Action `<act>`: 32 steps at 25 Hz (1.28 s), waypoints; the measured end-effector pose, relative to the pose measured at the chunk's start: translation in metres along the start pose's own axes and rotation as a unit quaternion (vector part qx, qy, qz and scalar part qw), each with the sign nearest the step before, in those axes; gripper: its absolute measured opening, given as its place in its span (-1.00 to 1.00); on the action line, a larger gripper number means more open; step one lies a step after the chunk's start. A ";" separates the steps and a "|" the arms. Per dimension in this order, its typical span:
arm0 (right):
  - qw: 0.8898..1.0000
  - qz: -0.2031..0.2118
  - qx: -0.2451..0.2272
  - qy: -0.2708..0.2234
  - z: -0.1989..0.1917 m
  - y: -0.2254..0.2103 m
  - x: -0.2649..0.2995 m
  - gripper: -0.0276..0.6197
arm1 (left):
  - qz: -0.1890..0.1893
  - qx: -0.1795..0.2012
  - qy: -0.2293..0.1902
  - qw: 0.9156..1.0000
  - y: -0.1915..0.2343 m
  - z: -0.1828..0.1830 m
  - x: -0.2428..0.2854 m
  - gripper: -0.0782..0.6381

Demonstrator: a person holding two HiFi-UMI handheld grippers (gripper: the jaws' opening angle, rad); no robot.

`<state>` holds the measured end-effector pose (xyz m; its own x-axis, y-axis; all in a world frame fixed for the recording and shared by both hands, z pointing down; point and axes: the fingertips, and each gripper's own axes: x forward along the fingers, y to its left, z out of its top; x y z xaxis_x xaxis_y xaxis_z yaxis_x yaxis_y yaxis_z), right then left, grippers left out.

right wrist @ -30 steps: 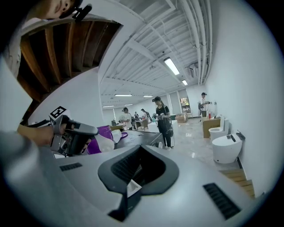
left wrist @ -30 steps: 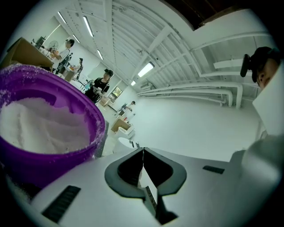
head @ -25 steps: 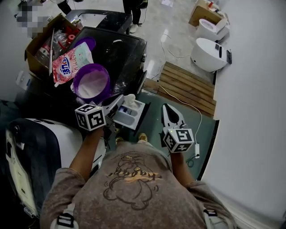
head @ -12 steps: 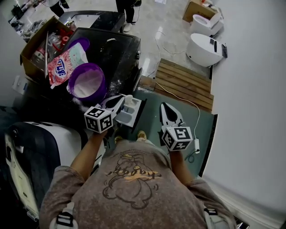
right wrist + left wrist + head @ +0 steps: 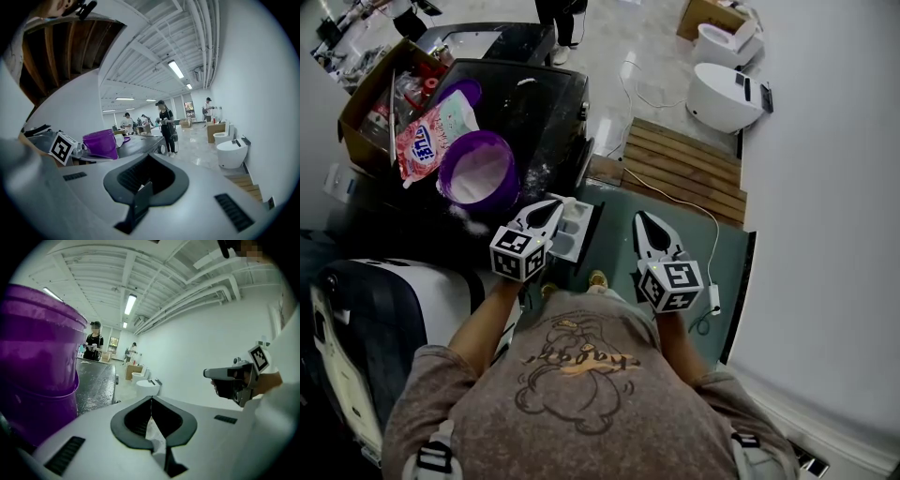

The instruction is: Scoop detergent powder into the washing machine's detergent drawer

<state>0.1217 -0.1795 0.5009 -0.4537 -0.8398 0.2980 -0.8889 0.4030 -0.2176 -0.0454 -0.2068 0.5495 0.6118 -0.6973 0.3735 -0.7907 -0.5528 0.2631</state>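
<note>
left gripper (image 5: 553,206) now closer over drawer (image 5: 574,240), jaws on scoop (image 5: 151,431)

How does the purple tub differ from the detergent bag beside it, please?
The tub is purple and round; the bag is pink-and-white and flat. The tub stands open, white powder showing inside; the bag lies on its side. The tub is nearer the drawer than the bag. Both sit at the left of the washer top.

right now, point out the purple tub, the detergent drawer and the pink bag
purple tub (image 5: 510,183), head view, right rim
detergent drawer (image 5: 572,246), head view, near end
pink bag (image 5: 427,136), head view, printed front
</note>
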 end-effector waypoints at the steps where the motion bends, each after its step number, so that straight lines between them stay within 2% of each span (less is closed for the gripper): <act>1: 1.000 0.000 0.000 0.000 0.000 0.000 0.000 -0.91 | -0.001 0.008 0.001 1.000 -0.002 -0.001 0.001 -0.72; 8: 1.000 -0.002 0.000 0.004 -0.003 0.000 -0.001 -0.91 | 0.002 0.105 0.024 0.994 -0.011 -0.011 0.008 -0.72; 13: 1.000 -0.002 0.002 0.006 -0.007 -0.001 0.000 -0.91 | 0.008 0.162 0.043 0.986 -0.012 -0.017 0.011 -0.72; 18: 1.000 -0.003 0.005 0.009 -0.008 -0.003 0.000 -0.91 | 0.006 0.228 0.044 0.973 -0.019 -0.023 0.016 -0.72; 26: 1.000 -0.003 0.009 0.012 -0.012 -0.006 -0.001 -0.91 | 0.016 0.334 0.056 0.941 -0.032 -0.037 0.018 -0.72; 32: 1.000 -0.002 0.011 0.015 -0.016 -0.005 -0.001 -0.91 | 0.021 0.404 0.059 0.913 -0.039 -0.042 0.017 -0.72</act>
<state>0.1259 -0.1751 0.5163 -0.4517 -0.8303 0.3264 -0.8895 0.3908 -0.2368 -0.0048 -0.1781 0.5828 0.5371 -0.6982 0.4733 -0.5094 -0.7157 -0.4777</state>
